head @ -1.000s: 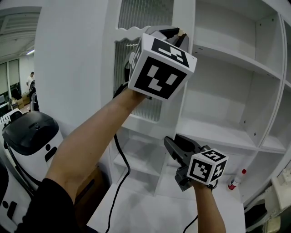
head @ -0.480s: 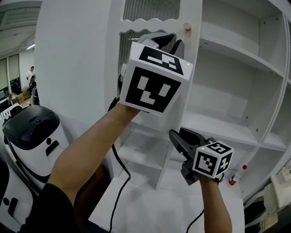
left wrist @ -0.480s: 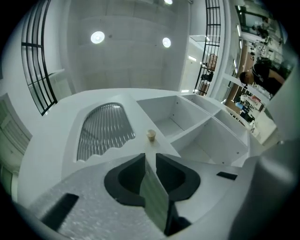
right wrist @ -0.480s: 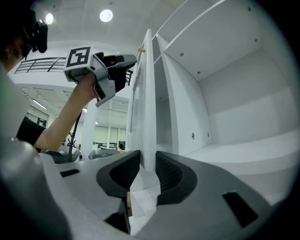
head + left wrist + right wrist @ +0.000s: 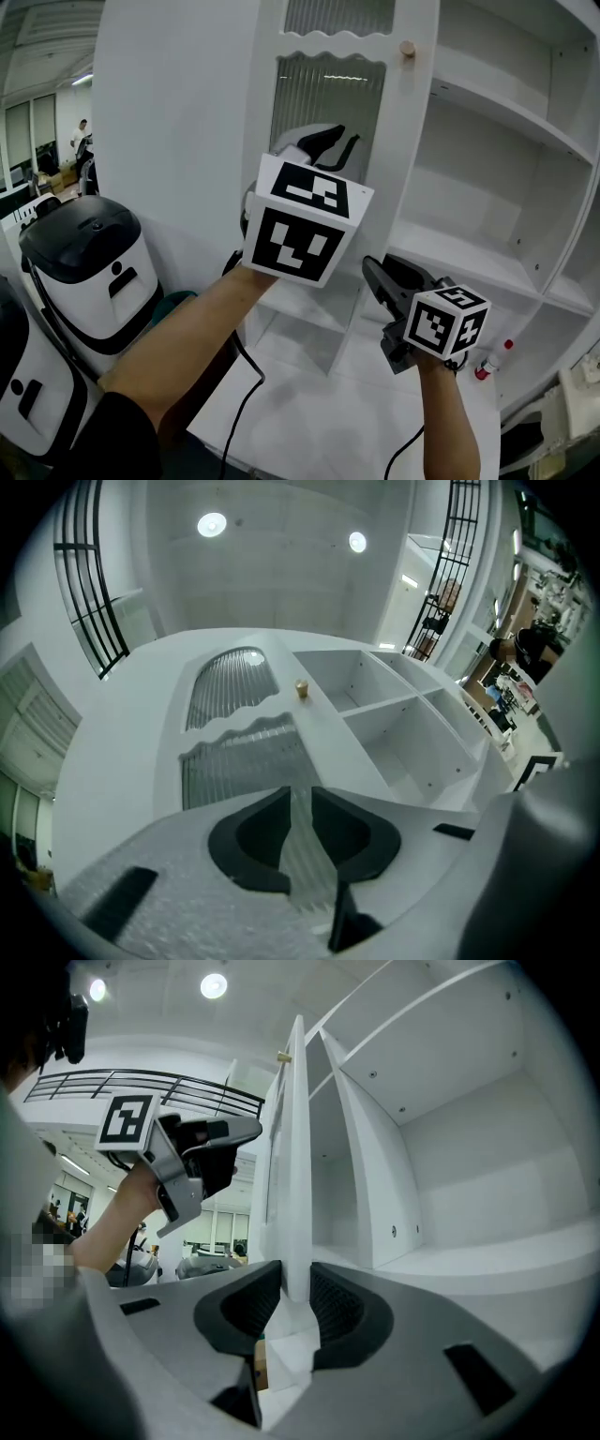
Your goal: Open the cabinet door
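Note:
The white cabinet door (image 5: 328, 103) has a ribbed glass panel and a small wooden knob (image 5: 407, 48) near its free edge; it stands swung out from the shelves. My left gripper (image 5: 328, 142) hangs in front of the glass below the knob, its jaws a little apart with nothing between them. In the left gripper view the left gripper (image 5: 301, 799) faces the panel, with the knob (image 5: 302, 688) well beyond. My right gripper (image 5: 379, 274) sits lower, on the door's free edge. In the right gripper view the right gripper's (image 5: 295, 1290) jaws are closing, and the door edge (image 5: 297, 1147) fills the gap between the pads.
Open white shelves (image 5: 487, 122) lie right of the door. A white machine with a black top (image 5: 80, 272) stands at the left. A red-capped bottle (image 5: 492, 364) sits low on the right. A black cable (image 5: 246, 375) hangs below my left arm. A person (image 5: 82, 133) stands far back.
My left gripper has dropped from beside the knob to the front of the glass panel. The right gripper has stayed at the door's edge.

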Motion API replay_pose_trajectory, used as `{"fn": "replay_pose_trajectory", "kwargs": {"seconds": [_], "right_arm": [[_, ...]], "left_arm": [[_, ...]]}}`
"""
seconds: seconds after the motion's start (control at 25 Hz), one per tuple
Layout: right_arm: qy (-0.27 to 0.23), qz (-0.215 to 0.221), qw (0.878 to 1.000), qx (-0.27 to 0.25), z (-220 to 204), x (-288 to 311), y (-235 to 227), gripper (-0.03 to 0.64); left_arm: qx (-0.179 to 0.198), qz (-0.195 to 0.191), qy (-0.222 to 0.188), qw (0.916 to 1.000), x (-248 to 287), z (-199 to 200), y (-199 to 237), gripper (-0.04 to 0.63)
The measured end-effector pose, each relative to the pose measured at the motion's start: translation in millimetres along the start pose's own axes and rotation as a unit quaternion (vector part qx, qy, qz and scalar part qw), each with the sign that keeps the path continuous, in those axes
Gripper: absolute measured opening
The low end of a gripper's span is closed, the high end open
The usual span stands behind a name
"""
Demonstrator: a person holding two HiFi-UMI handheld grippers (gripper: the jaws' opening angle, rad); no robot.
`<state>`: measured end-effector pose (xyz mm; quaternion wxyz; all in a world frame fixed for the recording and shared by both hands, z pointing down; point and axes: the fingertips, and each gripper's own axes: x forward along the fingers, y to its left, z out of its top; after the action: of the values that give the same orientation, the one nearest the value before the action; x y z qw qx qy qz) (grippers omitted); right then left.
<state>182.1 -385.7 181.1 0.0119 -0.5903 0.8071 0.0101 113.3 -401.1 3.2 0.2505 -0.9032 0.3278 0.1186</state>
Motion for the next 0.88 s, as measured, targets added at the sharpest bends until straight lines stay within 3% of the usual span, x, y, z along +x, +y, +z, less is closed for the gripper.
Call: {"fn": "replay_pose_trajectory", "kwargs": {"seconds": [0.24, 0.52, 0.88], "right_arm": [[0.006, 0.0, 1.0, 0.0, 4, -16, 4, 0.097], [-0.007, -0.011, 1.0, -0.003, 1, -9, 15, 0.094], [-0.009, 0.028, 1.0, -0.008, 2, -13, 43, 0.08]], "left_arm": [[-0.023, 0.018, 0.052, 0.9982, -27, -29, -19, 0.08], [-0.053, 0.058, 0.103, 0.9915, -67, -78, -11, 0.067], [-0.069, 0.106, 0.146, 0.9811, -107, -106, -18, 0.046]]}}
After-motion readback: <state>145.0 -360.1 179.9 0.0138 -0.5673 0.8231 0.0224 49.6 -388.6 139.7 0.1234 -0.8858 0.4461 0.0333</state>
